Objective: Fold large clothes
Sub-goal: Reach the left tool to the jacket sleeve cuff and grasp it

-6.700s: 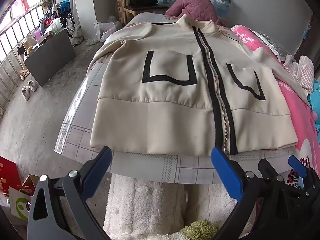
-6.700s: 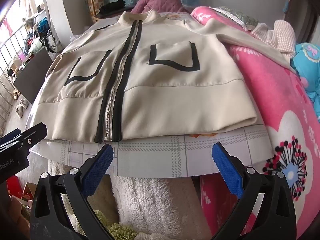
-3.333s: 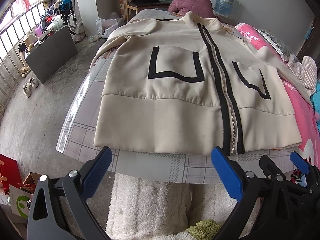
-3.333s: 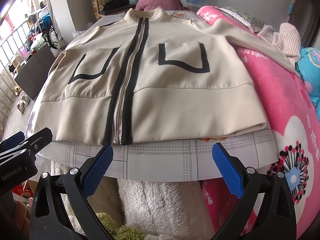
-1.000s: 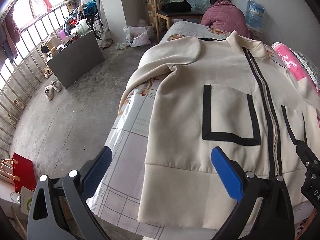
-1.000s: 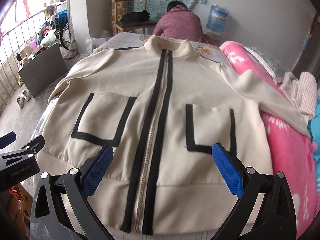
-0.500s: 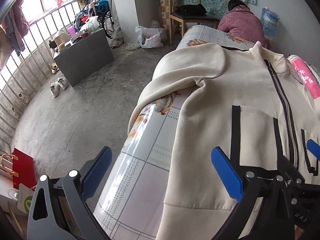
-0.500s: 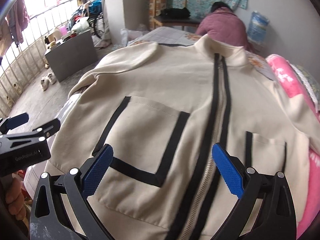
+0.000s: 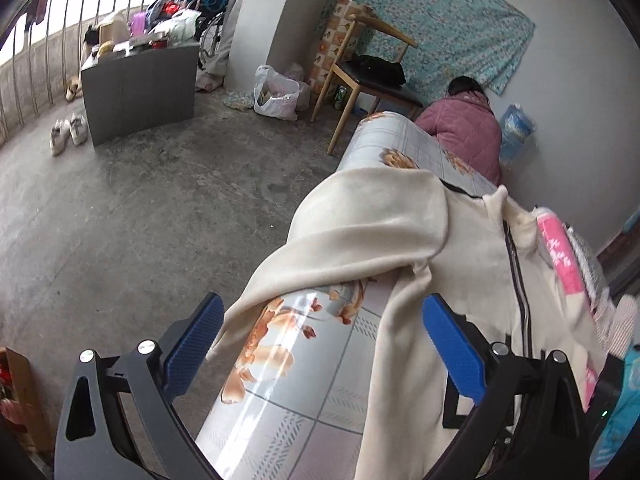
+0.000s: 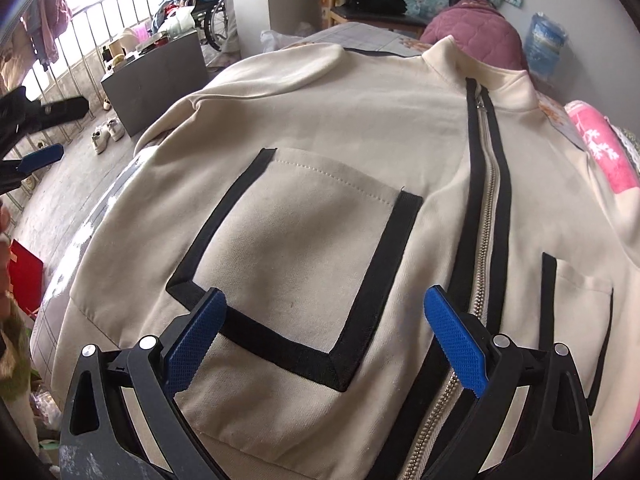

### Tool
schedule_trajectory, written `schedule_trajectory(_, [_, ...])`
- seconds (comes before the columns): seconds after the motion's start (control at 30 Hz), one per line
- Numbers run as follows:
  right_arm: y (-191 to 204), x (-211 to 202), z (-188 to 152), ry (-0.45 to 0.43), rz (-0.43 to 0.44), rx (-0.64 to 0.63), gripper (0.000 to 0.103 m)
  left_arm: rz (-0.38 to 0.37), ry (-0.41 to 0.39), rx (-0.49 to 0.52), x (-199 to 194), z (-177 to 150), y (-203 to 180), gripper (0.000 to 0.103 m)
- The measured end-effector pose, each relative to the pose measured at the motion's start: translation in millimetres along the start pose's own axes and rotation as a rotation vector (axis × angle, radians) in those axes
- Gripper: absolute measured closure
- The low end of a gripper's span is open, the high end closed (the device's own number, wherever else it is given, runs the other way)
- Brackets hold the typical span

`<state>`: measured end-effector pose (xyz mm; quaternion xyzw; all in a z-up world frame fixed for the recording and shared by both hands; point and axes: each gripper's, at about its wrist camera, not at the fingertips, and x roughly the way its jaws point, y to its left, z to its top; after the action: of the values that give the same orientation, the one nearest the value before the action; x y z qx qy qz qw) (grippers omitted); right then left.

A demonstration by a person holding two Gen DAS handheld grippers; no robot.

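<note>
The cream zip-front jacket with black trim (image 10: 360, 168) is lying flat on the glossy floral-checked bed (image 9: 280, 380), both hand-held grippers, left (image 9: 320, 344) and right (image 10: 324, 344), hovering wide apart over it, gripping nothing.

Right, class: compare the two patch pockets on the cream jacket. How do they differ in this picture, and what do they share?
The left pocket shows whole, between the open right tongs; the right pocket is cut off by the tongs' arm. The left pocket lies left of the zipper, the right pocket beyond it. Both are cream with black trim on the sides and bottom, lying flat on the jacket.
</note>
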<state>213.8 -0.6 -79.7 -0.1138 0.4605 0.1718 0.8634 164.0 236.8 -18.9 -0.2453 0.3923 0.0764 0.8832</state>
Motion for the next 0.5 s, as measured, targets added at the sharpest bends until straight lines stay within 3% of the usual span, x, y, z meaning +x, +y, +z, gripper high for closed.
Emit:
schedule_trajectory(0.07, [0, 2, 1, 0.004, 0.004, -0.001, 0.008, -0.055, 0.037, -0.109, 14, 14, 26, 0.005])
schedule_trajectory(0.2, [2, 3, 3, 0.007, 0.007, 0.0, 0.008, -0.193, 0.224, -0.456, 70, 25, 94, 0.006])
schedule_trajectory(0.33, [3, 6, 9, 0.007, -0.001, -0.003, 0.008, -0.362, 0.416, -0.8, 126, 1, 145, 0.006])
schedule_trajectory(0.5, [9, 10, 14, 0.016, -0.015, -0.015, 0.008, -0.506, 0.572, -1.152, 172, -44, 178, 0.006])
